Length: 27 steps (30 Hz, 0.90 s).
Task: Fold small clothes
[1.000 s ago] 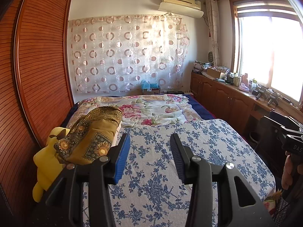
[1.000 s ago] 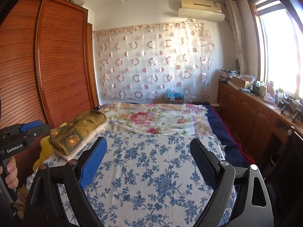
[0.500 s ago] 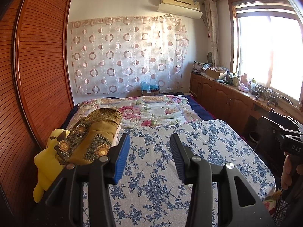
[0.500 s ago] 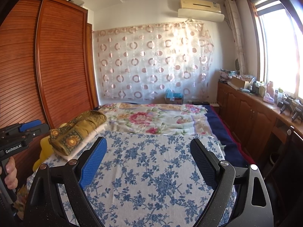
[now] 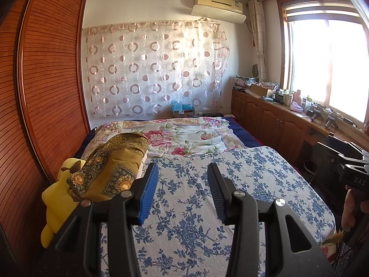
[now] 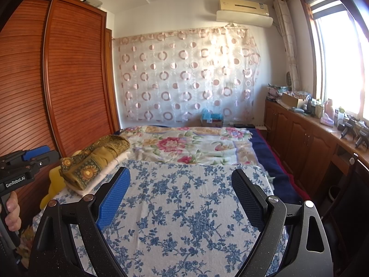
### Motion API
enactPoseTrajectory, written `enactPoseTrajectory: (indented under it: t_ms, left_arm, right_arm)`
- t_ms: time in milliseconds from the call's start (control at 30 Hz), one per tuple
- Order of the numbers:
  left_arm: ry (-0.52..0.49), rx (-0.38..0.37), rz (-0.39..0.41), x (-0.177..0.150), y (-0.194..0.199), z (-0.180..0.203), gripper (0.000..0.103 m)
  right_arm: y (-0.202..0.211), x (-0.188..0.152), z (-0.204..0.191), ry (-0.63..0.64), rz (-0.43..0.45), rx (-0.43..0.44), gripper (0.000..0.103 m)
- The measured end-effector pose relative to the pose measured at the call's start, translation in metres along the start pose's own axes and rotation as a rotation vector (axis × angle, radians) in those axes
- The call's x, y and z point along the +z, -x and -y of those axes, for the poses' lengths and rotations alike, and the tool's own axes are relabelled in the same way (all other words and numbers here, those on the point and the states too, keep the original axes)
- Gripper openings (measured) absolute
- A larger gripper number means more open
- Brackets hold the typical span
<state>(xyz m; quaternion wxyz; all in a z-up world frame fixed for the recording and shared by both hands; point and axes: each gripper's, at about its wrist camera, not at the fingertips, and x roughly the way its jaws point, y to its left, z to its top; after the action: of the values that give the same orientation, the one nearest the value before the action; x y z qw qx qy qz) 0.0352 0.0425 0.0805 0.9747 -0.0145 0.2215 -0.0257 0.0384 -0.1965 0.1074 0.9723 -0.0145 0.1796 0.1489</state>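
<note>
A folded gold patterned garment lies on a pile at the bed's left edge, over a yellow cloth and, in the right wrist view, a white folded piece; the gold garment shows there too. My left gripper is open and empty above the blue-flowered bedspread, just right of the pile. My right gripper is wide open and empty over the same spread.
A wooden wardrobe runs along the left of the bed. A floral quilt covers the far half. Wooden cabinets with clutter stand under the window at the right. Each hand-held gripper shows at the edge of the other's view.
</note>
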Motion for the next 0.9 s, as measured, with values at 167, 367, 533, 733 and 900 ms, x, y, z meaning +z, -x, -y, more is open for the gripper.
enactPoseTrajectory:
  t_ms: [167,367,533,733,900]
  left_arm:
    - [0.000,0.001,0.000,-0.0005,0.0000,0.0001,0.044]
    - [-0.001,0.000,0.001,-0.0011,-0.0002,0.0003,0.044]
    - [-0.001,0.000,0.001,-0.0017,-0.0003,0.0005,0.044]
    - [-0.001,0.001,0.002,-0.0021,0.0004,-0.0002,0.044]
    - [-0.002,0.001,0.001,-0.0028,0.0000,0.0004,0.044]
  right_arm:
    - [-0.0003,0.0004,0.0005,0.000,0.000,0.000,0.091]
    - [0.0002,0.0005,0.0012,-0.001,0.000,0.002,0.091]
    - [-0.0005,0.0010,0.0009,0.000,0.001,0.001,0.091]
    - [0.0004,0.0008,0.0014,-0.001,0.000,0.002,0.091]
    - [-0.0008,0.0014,0.0007,-0.001,0.000,0.001,0.091]
